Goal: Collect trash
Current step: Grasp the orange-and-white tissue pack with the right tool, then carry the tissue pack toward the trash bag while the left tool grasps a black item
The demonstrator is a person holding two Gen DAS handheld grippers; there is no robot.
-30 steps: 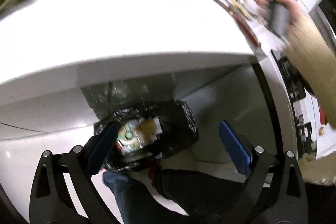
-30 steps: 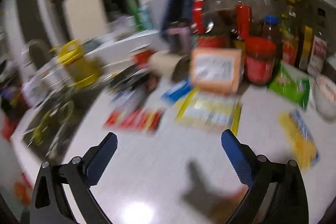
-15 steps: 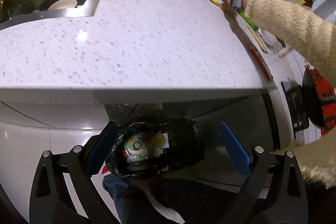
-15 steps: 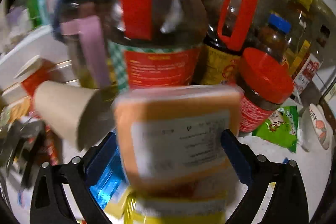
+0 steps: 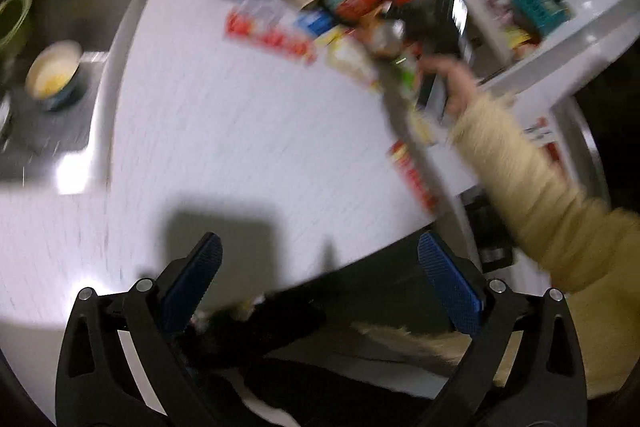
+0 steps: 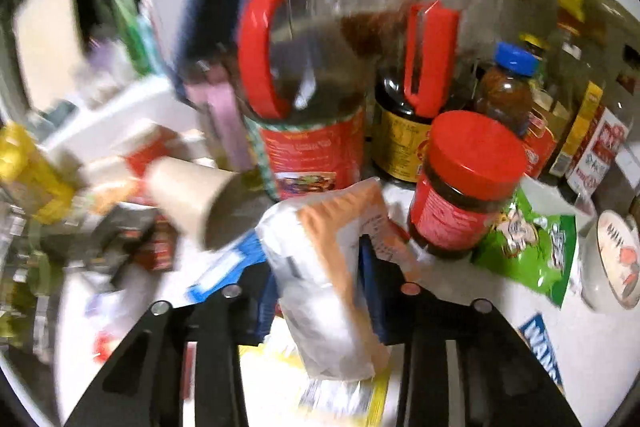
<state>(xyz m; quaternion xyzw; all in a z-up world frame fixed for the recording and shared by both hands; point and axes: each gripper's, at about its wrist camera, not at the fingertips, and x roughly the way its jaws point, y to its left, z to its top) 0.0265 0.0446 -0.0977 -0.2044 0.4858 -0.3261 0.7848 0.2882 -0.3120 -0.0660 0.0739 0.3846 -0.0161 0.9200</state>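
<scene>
In the right wrist view my right gripper is shut on an orange and white packet, squeezed and tilted between the blue pads, in front of the jars on the white counter. A paper cup lies on its side to the left. A green wrapper and a yellow wrapper lie near. In the blurred left wrist view my left gripper is open and empty over the counter's front edge. The black trash bag shows dimly below it.
Behind the packet stand a red-lidded jar, a big red-handled bottle and several sauce bottles. A small white dish sits at the right. In the left wrist view a sink with a bowl is far left, red wrappers lie mid-counter.
My right gripper has closed on the orange and white packet and crushed it. My left gripper has swung up from the trash bag toward the counter top, still open.
</scene>
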